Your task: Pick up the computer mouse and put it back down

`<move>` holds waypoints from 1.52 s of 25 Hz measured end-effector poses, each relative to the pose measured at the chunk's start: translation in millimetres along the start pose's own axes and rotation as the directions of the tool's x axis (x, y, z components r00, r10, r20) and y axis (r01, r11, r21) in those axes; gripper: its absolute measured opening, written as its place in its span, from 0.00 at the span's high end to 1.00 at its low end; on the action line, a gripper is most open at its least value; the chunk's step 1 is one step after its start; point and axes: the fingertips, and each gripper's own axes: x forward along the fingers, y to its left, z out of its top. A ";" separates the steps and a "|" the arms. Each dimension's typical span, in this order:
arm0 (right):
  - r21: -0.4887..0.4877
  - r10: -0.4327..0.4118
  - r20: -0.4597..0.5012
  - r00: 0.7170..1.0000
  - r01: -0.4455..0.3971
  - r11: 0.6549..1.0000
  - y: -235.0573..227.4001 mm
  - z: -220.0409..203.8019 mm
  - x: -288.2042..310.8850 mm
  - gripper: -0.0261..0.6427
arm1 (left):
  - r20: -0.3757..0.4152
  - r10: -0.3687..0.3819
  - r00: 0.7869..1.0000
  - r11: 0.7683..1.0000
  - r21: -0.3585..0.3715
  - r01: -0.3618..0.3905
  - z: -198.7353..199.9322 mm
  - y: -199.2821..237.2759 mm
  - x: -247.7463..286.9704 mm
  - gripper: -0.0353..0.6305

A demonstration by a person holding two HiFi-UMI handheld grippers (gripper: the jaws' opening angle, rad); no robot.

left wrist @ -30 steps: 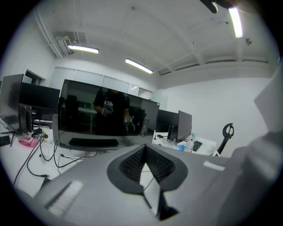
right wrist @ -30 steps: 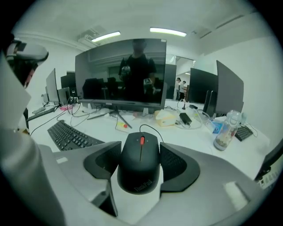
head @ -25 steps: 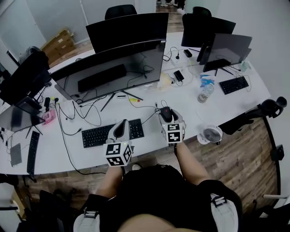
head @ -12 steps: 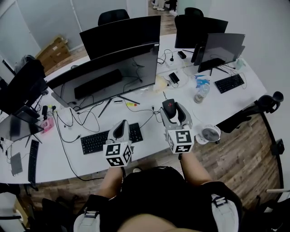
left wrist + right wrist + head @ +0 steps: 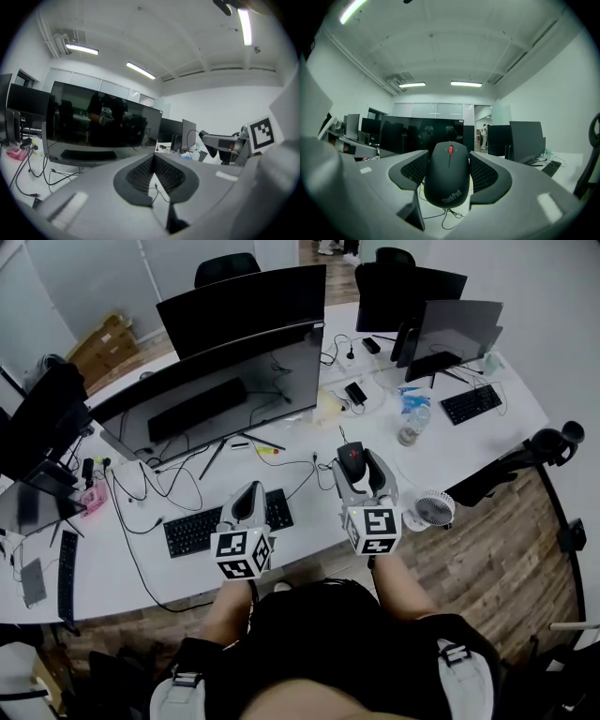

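Our right gripper clamps the black, red-wheeled computer mouse above the white desk, at two o'clock from our closed, empty left gripper. Its trailing cord could snag, tugging it loose.

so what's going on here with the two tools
A person at a white desk holds a tool in each hand. The right tool is shut on a black computer mouse, held up off the desk with its cable hanging below. The left tool is shut and empty, over the keyboard.
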 end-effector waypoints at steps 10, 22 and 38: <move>0.035 -0.007 -0.218 0.976 0.015 0.999 -3.4 -104.5 33.8 0.57 | 0.000 0.036 0.999 0.999 -0.001 -0.036 -0.9 10.6 -8.5 0.87; -0.005 0.034 -0.595 0.803 -0.046 0.999 23.1 -279.5 29.8 0.57 | -0.012 0.115 0.993 0.993 -0.002 -0.115 -7.1 33.8 -30.6 0.87; 0.032 0.089 -0.595 0.799 -0.087 0.996 27.9 -280.1 46.1 0.57 | -0.008 0.138 0.990 0.990 -0.004 -0.138 -4.7 42.9 -42.7 0.87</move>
